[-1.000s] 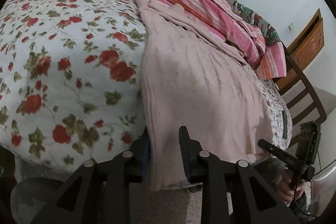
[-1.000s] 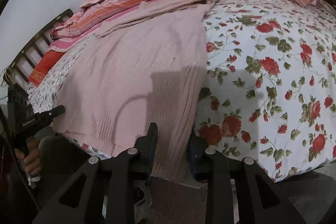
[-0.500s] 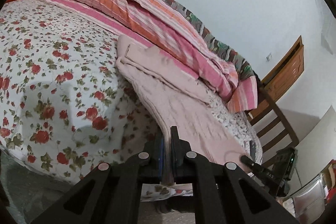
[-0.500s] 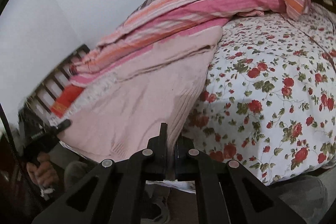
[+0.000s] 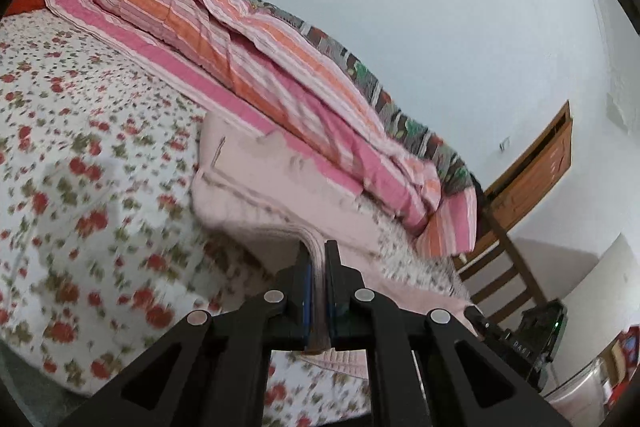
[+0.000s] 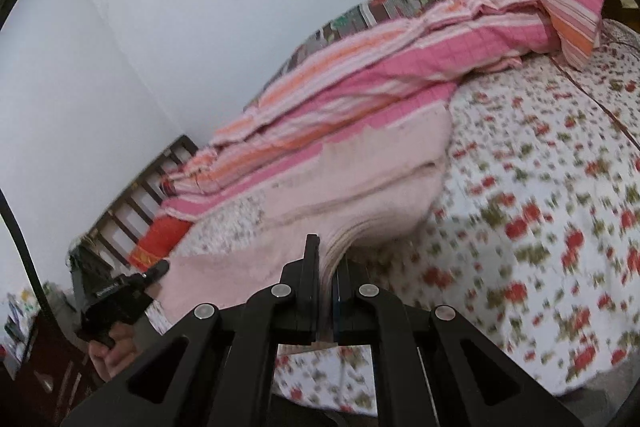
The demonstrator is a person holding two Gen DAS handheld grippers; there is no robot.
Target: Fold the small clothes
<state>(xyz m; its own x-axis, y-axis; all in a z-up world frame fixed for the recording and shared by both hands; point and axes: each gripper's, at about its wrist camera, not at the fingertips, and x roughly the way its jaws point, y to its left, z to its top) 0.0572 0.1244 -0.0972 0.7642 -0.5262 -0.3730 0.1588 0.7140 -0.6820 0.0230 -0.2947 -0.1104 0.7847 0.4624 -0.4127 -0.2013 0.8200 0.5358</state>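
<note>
A pale pink knitted garment lies on the rose-printed bedsheet, its far end against the striped quilt. My left gripper is shut on one near hem corner, which hangs lifted off the bed. In the right wrist view the same pink garment rises to my right gripper, shut on the other near corner. The near edge is raised between both grippers. The other gripper shows at the lower right of the left view, and the left one at the lower left of the right view, held by a hand.
A pink and orange striped quilt is heaped along the wall side of the bed. A wooden chair and a wooden door stand past the bed's end. A slatted headboard and an orange pillow lie at the other end.
Both grippers closed on the garment's near hem corners and rose, lifting that edge off the bed. The views tilted upward, showing more wall.
</note>
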